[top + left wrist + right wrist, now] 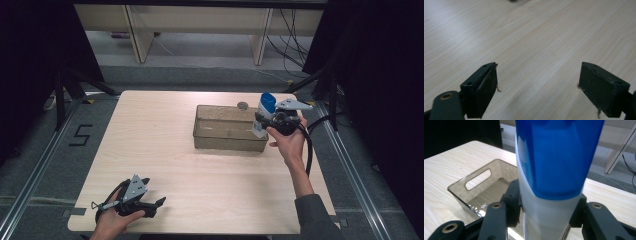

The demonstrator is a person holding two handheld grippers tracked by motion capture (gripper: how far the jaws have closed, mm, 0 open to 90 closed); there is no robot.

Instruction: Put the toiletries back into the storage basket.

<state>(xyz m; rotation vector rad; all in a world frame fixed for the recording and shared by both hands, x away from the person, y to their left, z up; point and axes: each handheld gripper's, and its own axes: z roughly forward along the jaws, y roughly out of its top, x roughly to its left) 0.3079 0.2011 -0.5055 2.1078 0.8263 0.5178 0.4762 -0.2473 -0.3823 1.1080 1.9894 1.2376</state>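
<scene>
I hold the bottle [264, 114], white with a blue cap, upright in my right gripper [274, 121]; the jaws are closed on its white body, at the right end of the clear box [227, 141]. I think the smooth body could slip between the jaws, or the bottom could knock the box wall if I lower it carelessly. My left gripper [156, 205] rests open and empty near the table [165, 125] front edge.
</scene>
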